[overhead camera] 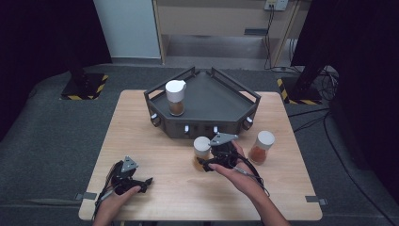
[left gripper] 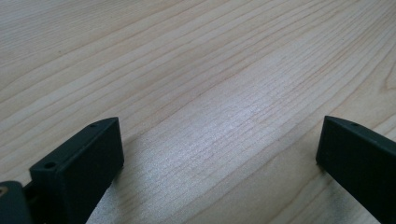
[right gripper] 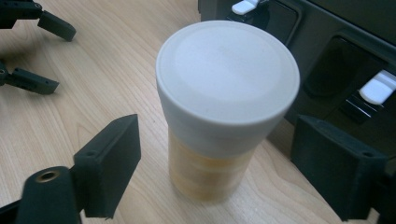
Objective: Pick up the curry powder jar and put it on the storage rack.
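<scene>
Between the black jaws of the right gripper (right gripper: 215, 163) stands a jar (right gripper: 219, 140) with a white lid and orange-tan contents. Beyond it sits a dark grey tray (overhead camera: 226, 101) with white clips. The table (left gripper: 210, 70) under the left gripper (left gripper: 219, 149) is pale wood with fine brown grain lines.

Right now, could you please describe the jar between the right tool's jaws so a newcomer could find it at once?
Start at the dark angular tray at the table's far side. Just in front of its front wall stands a white-capped jar with a pale orange filling, between the jaws of the right tool. Unlike the jar inside the tray and the redder jar, this one sits between jaws.
</scene>
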A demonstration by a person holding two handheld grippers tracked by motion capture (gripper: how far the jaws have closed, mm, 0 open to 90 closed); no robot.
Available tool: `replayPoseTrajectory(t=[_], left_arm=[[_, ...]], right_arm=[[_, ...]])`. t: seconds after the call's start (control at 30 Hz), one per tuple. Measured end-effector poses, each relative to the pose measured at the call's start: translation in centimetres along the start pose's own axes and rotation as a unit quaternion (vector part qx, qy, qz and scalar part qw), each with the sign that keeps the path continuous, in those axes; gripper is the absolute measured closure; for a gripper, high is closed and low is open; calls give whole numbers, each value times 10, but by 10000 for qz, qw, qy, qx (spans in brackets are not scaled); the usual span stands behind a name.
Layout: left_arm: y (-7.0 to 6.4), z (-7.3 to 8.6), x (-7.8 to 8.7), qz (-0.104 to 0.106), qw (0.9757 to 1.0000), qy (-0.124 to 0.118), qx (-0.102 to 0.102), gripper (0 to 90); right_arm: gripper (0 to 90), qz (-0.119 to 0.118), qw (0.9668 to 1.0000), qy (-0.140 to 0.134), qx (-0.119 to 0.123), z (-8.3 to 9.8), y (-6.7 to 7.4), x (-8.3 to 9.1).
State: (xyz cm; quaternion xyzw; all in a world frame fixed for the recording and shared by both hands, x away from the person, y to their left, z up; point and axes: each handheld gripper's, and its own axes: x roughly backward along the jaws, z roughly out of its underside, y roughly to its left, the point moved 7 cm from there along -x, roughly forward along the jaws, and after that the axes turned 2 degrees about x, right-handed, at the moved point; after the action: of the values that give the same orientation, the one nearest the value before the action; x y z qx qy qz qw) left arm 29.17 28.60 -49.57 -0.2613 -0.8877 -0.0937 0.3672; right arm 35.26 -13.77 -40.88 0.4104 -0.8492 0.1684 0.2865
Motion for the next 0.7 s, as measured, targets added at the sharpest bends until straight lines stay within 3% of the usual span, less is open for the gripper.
replayPoseTrajectory(t=[0.47, 0.7], left_arm=[[0, 0, 0, 0, 10000, 1, -2, 0], [0, 0, 0, 2, 10000, 1, 1, 0]], right_arm=[[328, 15, 9999, -111, -103, -5, -1, -18], [337, 33, 9997, -148, -178, -6, 0, -21]])
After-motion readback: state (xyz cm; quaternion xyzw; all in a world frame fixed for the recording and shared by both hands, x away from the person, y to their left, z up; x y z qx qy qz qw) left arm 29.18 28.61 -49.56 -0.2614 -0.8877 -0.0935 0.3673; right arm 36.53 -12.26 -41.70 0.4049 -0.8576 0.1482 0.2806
